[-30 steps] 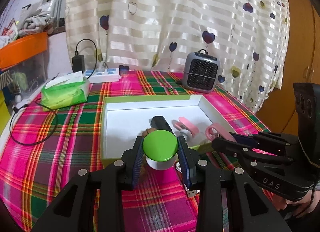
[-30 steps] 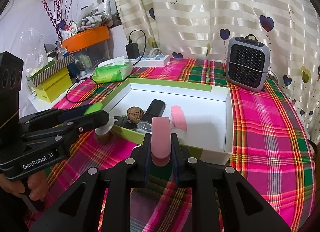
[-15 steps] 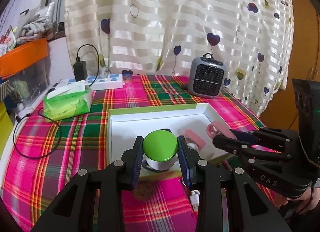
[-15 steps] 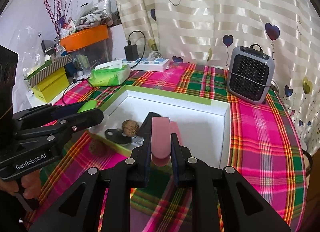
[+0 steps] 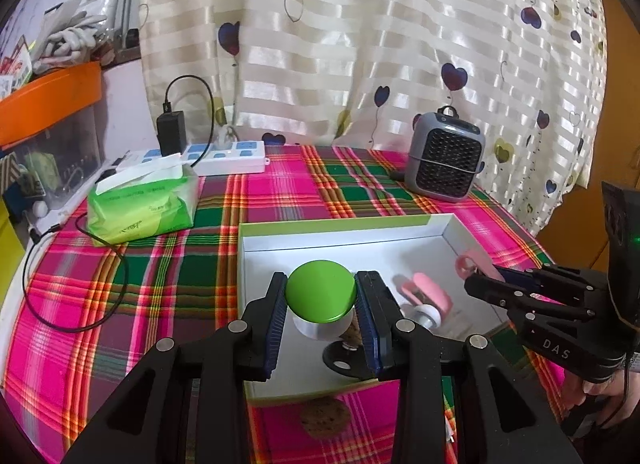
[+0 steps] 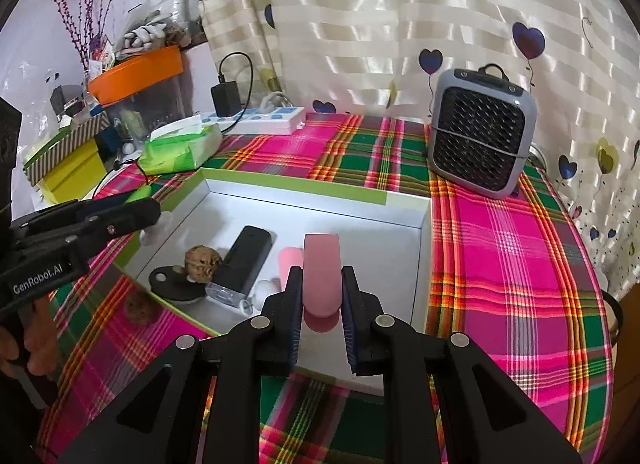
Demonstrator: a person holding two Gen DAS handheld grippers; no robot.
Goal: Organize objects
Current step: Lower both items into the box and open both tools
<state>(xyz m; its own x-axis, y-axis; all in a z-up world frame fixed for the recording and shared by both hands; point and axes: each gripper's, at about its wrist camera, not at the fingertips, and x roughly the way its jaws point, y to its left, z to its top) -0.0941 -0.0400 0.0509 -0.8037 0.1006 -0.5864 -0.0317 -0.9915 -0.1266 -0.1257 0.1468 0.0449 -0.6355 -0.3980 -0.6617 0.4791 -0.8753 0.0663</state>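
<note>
Carried from the near rim to above the white tray (image 5: 340, 238) interior: left gripper (image 5: 322, 312) with green-lidded jar (image 5: 321, 296), right gripper (image 6: 321, 310) with pink piece (image 6: 321, 272).

Table (image 5: 132, 300), covered in a pink, green and orange plaid cloth. Directly on it: open white box with green rim (image 6: 328, 192), near the middle; green tissue pack (image 5: 144, 204) at the left; white power strip (image 5: 224, 156) at the back left, black charger plugged in; black cable (image 5: 60, 292) looping over the left side; grey portable heater (image 6: 480, 136), upright at the back right; one walnut (image 5: 324, 418) on the cloth just outside the box's near wall
</note>
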